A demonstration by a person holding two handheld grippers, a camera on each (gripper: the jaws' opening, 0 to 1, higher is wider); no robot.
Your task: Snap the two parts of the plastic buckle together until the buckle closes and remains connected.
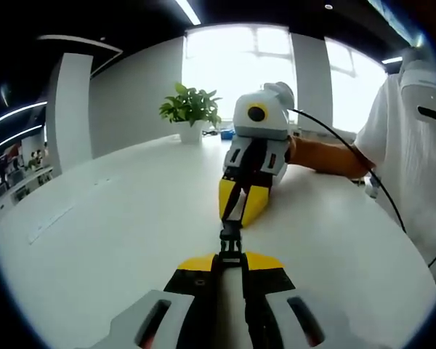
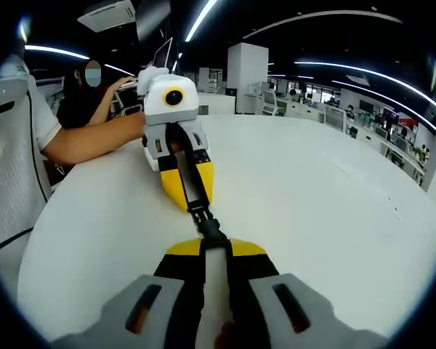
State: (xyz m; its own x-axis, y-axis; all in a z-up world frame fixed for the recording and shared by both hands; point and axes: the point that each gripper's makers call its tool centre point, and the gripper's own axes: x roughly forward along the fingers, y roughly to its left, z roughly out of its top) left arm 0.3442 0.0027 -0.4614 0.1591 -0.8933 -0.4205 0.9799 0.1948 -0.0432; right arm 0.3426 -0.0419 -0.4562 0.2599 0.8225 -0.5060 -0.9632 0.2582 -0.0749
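The black plastic buckle [image 1: 231,240] is seen held above the white worktop [image 1: 116,233], spanning the short gap between the two yellow-tipped tools. In the left gripper view, the left hand-held gripper [image 1: 231,263] is closed on the near end of the buckle and its strap, while the right hand-held gripper [image 1: 241,207] is closed on the far end, facing it nose to nose. In the right gripper view the same arrangement is shown reversed: the right hand-held gripper [image 2: 215,249] at the near edge, the left hand-held gripper [image 2: 192,198] beyond it, with the buckle [image 2: 208,225] between.

The long axis of the buckle is seen to run straight along the line joining the two tools, so that any closing move is judged to be a push of each toward the other along that axis. Both are equally close to the joint. Whether the two halves are already fully latched cannot be told; they appear touching or engaged, with no clear gap visible.

A potted plant [image 1: 191,110] stands at the far edge of the worktop, well apart from the work. A person's forearm [image 1: 325,156] and white sleeve [image 1: 410,145] are seen at the right. Nothing is seen lying between the tools and nothing obstructs the line of approach.
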